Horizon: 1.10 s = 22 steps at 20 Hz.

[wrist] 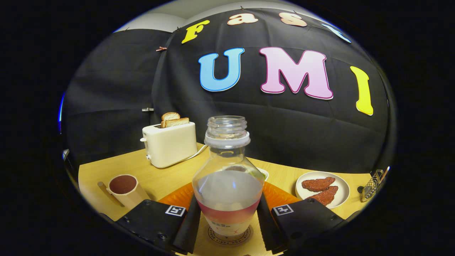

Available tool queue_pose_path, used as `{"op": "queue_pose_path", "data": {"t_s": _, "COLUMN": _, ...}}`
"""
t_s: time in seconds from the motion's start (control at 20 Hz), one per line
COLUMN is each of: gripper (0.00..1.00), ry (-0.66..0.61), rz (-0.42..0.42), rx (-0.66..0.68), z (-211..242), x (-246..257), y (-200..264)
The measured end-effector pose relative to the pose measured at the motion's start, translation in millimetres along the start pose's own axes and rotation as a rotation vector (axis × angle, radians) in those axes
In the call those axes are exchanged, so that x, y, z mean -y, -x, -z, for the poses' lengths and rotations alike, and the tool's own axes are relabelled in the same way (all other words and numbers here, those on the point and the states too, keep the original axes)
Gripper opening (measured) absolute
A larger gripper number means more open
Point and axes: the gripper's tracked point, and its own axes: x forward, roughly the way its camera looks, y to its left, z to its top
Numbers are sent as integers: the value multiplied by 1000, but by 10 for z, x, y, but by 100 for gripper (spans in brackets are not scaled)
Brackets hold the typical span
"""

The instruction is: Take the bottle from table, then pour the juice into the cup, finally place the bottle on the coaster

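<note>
The hand-held gripper [227, 217] is clamped on the bottle [228, 177], one finger on each side of its lower body. The bottle is upright, without cap, and stands on the round coaster [230, 237] on the counter [167, 177]. The cup [125, 188], with dark liquid inside, is to the left, near the toaster [170, 143].

The clear bottle [227, 177] has a pink and cream label. The toaster [170, 144] is cream, the table [163, 177] light wood, the cup [125, 190] beige with dark red-brown juice, the plate [273, 193] orange.
</note>
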Motion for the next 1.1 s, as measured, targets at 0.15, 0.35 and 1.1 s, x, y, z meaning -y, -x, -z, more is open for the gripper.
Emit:
{"op": "queue_pose_path", "data": {"t_s": 0.15, "gripper": 74, "ry": 19, "rz": -6, "rx": -9, "z": 133, "x": -37, "y": -15}}
{"op": "queue_pose_path", "data": {"t_s": 0.35, "gripper": 75, "ry": 27, "rz": 14, "rx": 9, "z": 236, "x": -10, "y": -25}}
{"op": "queue_pose_path", "data": {"t_s": 1.1, "gripper": 95, "ry": 12, "rz": 32, "rx": 4, "z": 315, "x": 32, "y": 0}}
